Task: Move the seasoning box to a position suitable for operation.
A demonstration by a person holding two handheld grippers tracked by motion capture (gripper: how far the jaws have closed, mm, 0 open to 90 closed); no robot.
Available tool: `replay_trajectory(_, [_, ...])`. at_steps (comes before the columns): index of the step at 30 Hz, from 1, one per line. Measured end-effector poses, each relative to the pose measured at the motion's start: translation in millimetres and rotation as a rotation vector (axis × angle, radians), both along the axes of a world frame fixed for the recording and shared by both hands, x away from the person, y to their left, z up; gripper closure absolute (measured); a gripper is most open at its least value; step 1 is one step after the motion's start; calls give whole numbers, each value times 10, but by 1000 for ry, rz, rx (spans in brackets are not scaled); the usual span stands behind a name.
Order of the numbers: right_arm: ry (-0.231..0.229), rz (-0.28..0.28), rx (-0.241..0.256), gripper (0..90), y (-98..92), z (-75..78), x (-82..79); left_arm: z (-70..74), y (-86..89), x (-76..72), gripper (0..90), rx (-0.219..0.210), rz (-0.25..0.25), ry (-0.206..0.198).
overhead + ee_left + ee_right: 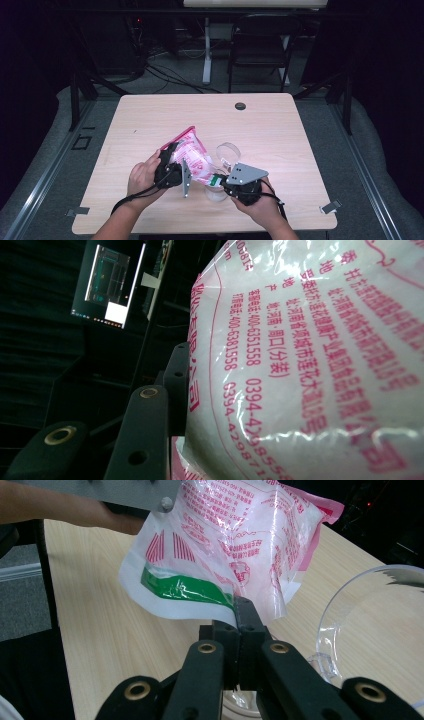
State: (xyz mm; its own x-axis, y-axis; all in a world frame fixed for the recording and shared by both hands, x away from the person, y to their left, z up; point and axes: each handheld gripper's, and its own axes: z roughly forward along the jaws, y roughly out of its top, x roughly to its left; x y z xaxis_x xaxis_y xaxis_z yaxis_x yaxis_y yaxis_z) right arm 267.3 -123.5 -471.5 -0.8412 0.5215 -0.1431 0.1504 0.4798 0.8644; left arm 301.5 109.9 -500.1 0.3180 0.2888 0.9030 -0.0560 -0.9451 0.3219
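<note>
While one clear cup point(226, 152) stands alongside, left claw point(168, 167) and right claw point(239, 622) each pinch one bag point(192, 156).

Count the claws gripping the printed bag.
2. The left claw clamps the bag at its upper side; the right claw pinches its green-striped bottom edge.

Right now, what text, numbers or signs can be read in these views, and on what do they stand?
"400-6351558": pink print on the plastic bag, left gripper view.
"400-6381558": the line beside it on the bag.
"0394-4...": a longer number below, its end cut off.
Pink Chinese lines on the bag: too angled to quote reliably.
Bag print in the right gripper view: too small.
Distant screen: unreadable.
</note>
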Motion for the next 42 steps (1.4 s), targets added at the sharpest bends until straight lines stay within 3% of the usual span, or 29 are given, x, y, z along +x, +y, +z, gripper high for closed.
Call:
replay_trajectory(14, [4,-2,-9,900,-5,-26,7,4,-13,-18,621,38,-4,-53])
replay_trajectory(28, [13,-3,-5,900,-23,-47,21,37,-36,-31,623,87,-6,-79])
replay_trajectory(42, [11,-6,-3,900,-32,-56,27,62,-43,-51,625,110,-12,-111])
